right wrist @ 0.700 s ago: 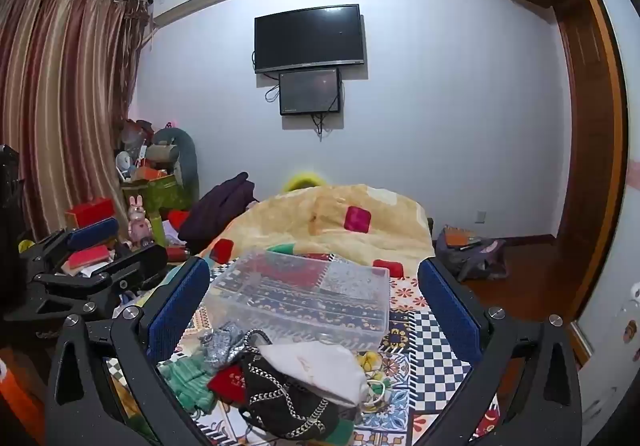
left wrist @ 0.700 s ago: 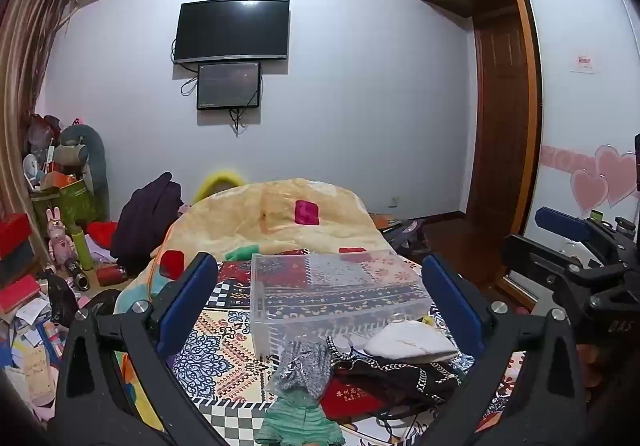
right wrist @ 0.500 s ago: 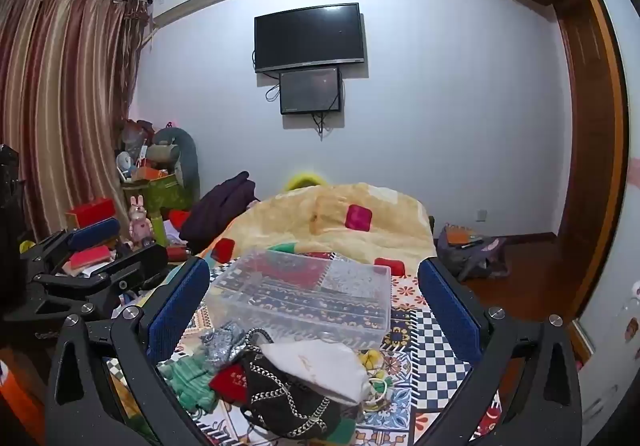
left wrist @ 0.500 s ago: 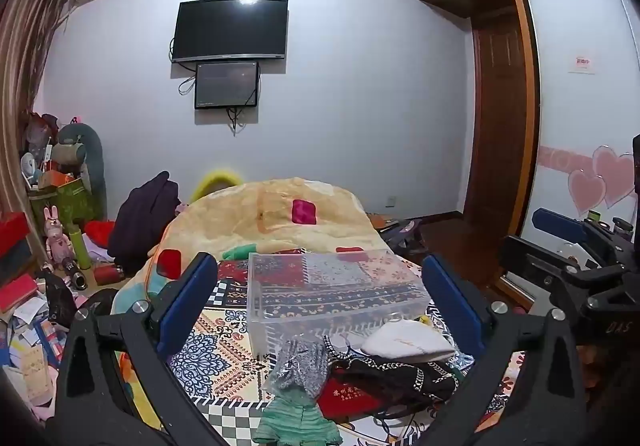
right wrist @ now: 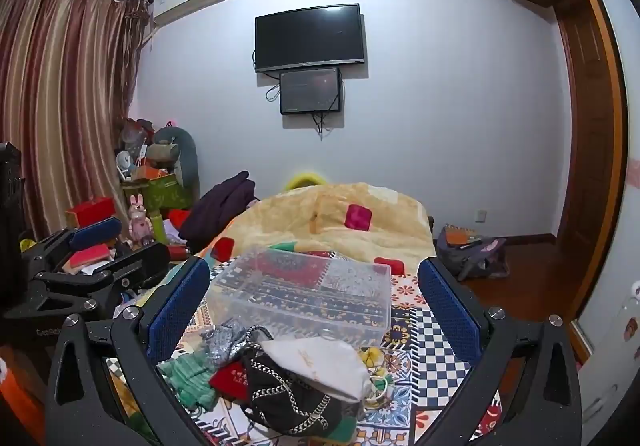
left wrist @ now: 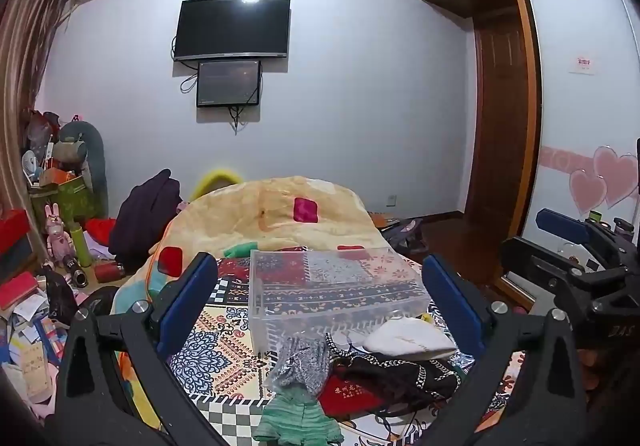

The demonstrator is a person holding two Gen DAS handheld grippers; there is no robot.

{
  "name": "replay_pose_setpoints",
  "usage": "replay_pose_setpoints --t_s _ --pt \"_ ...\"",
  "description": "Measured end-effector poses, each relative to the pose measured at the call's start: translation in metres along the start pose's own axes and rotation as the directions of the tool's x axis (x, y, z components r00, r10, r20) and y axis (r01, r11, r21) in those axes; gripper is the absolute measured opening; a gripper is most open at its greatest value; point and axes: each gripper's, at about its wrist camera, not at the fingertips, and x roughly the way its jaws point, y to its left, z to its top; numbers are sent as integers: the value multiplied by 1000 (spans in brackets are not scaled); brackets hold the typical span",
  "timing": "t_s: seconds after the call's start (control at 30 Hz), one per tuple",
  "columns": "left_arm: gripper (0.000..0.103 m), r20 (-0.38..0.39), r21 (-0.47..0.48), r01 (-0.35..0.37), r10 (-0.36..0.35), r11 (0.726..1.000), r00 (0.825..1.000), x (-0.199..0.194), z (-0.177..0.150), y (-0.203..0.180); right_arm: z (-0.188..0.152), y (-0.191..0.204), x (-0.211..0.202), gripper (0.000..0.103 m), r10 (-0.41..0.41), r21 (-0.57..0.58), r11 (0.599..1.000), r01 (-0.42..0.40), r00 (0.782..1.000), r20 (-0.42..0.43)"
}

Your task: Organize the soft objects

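A pile of soft items lies on the patterned bed cover in front of a clear plastic box (left wrist: 332, 286) (right wrist: 308, 290). The pile holds a white pouch (left wrist: 408, 338) (right wrist: 320, 362), a black chain-print cloth (left wrist: 396, 374) (right wrist: 288, 394), a grey knit piece (left wrist: 304, 362) (right wrist: 224, 338), a green knit piece (left wrist: 296, 422) (right wrist: 188, 378) and a red pouch (left wrist: 348, 394) (right wrist: 230, 376). My left gripper (left wrist: 318, 298) is open and empty above the pile. My right gripper (right wrist: 314, 298) is open and empty, held to the right of the left one.
A yellow quilt (left wrist: 272, 214) is heaped behind the box. Toys, boxes and clutter (left wrist: 52, 246) crowd the floor at the left. A bag (right wrist: 472, 250) lies on the wooden floor at the right by the wardrobe (left wrist: 500, 106).
Both views have shifted very slightly; the pile and box lie as before. Both grippers stay open.
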Motion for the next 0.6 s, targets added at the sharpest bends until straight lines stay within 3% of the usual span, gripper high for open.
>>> replay_pose_setpoints --t_s 0.6 --pt "103 -1 -9 -7 7 1000 1000 2 -1 1 -1 -3 -1 103 6 10 1000 -6 1000 9"
